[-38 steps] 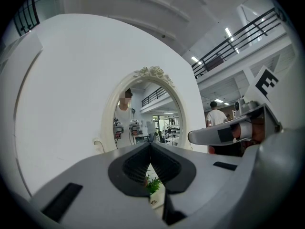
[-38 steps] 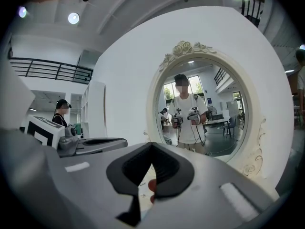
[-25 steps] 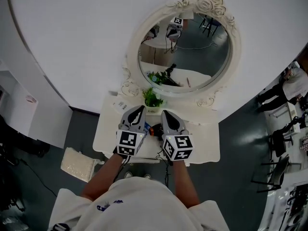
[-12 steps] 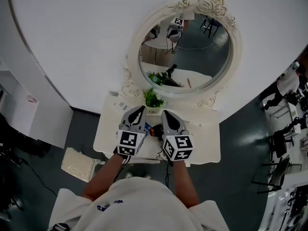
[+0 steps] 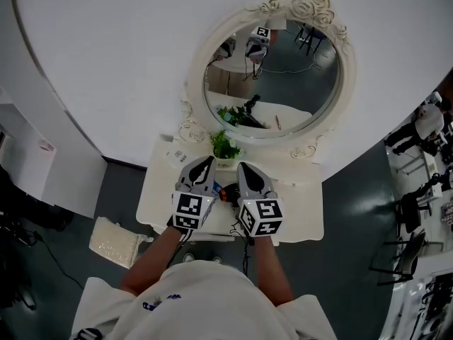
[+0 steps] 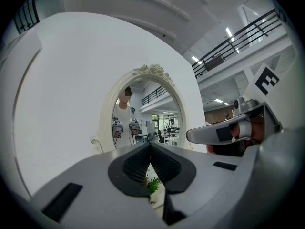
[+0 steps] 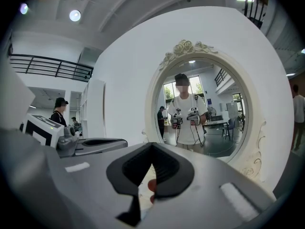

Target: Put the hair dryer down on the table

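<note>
**Bench** (image 5: 301,211): white, set against the wall under an oval mirror (image 5: 283,69). A small green plant (image 5: 224,145) is kept at the back edge, near its middle.

**Left gripper** (image 5: 207,163): held level over the middle of the bench and pointed at the back edge. The jaws are clenched tip to tip, with nothing between them.

**Right gripper** (image 5: 245,168): held just beside the left and pointed the same way. The jaws are likewise pressed together and empty.

**Hair dryer** (image 5: 226,190): taken to be the dark thing with an orange patch in the narrow gap between the two grippers. It is seen low over the middle of the bench, behind both jaw tips. It is held by neither gripper. Whether it rests on the bench cannot be told, and it is too small and too hidden for its long axis to be read.

**Reach**: the thing is judged about equally near to both hands. Either gripper would have to be drawn back and opened before it could be grasped.
</note>
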Motion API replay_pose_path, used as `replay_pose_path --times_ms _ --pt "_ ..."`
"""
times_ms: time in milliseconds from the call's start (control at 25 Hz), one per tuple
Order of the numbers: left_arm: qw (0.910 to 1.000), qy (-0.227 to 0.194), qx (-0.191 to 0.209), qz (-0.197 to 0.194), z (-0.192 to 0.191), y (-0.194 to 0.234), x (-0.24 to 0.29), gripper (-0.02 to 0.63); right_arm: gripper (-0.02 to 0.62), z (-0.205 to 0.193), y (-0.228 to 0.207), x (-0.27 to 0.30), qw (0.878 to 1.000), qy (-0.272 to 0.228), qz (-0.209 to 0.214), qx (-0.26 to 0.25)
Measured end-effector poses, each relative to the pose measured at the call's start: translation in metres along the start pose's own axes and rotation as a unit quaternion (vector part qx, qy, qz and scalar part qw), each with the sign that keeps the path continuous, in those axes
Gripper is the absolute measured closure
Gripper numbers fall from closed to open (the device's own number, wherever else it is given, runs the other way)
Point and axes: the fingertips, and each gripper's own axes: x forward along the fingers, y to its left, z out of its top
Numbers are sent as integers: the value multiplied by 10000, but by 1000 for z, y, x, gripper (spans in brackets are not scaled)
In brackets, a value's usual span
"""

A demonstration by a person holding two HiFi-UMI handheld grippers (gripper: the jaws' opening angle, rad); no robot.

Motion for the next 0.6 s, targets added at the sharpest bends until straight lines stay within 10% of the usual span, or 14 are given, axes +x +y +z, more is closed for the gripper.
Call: replay_pose_path --times_ms 600 --pt "9999 -97 -38 -11 9 -1 6 597 586 0 -3 5 10000 -3 16 -62"
